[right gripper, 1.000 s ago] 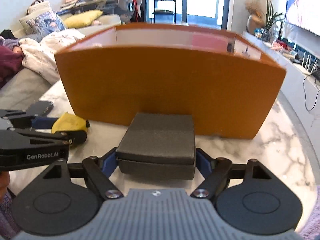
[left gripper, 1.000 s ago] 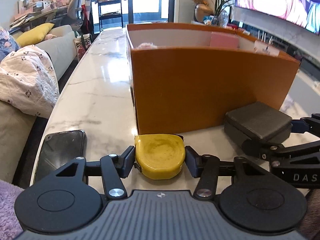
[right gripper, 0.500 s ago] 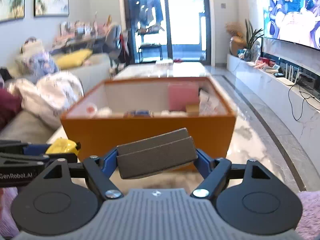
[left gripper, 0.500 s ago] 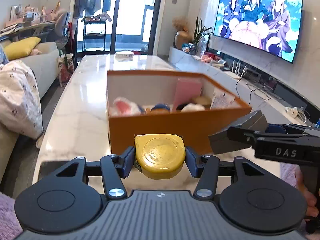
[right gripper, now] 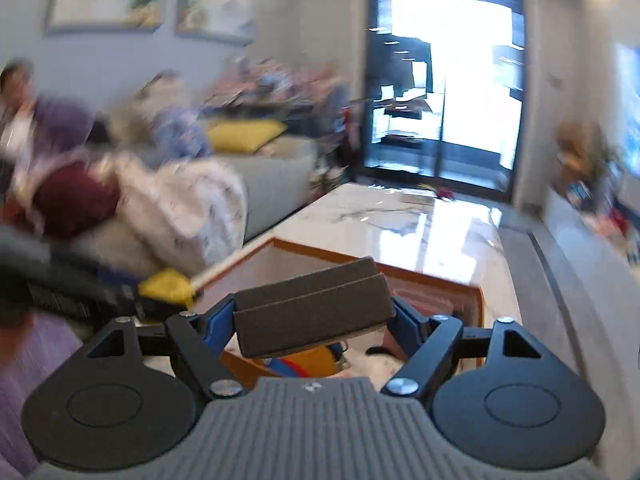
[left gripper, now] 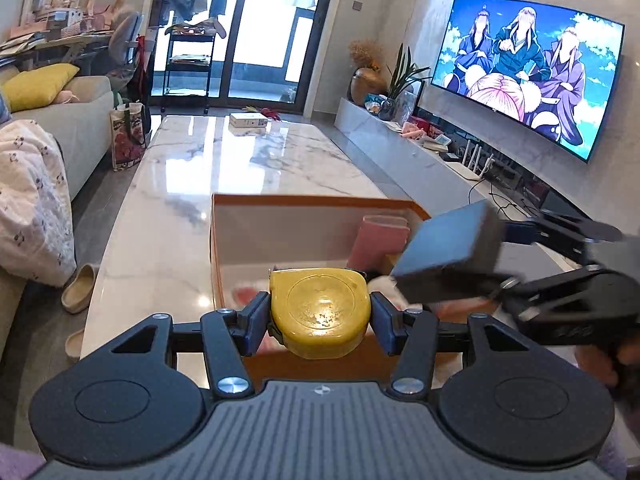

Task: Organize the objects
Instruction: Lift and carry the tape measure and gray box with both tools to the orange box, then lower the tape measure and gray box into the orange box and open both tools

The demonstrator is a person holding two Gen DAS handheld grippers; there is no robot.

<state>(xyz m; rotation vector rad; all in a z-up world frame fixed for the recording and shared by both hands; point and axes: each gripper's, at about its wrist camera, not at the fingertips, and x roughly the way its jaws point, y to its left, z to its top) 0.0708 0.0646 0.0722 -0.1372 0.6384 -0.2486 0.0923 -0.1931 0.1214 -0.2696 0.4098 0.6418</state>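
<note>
My left gripper (left gripper: 320,314) is shut on a yellow tape measure (left gripper: 320,312) and holds it above the near edge of the open orange box (left gripper: 312,200). My right gripper (right gripper: 314,314) is shut on a dark grey case (right gripper: 312,308), tilted, also over the box (right gripper: 420,276). The case shows in the left wrist view (left gripper: 444,244) at the right, above the box. The tape measure shows in the right wrist view (right gripper: 168,284) at the left. A pink item (left gripper: 380,240) and other small things lie in the box.
The box stands on a long marble table (left gripper: 240,160). A small white box (left gripper: 248,121) lies at the table's far end. A sofa with a blanket (left gripper: 32,196) runs along the left. A TV unit (left gripper: 420,148) runs along the right.
Both grippers have risen from the tabletop with their objects and moved forward over the orange box. The right wrist view is blurred by motion.
</note>
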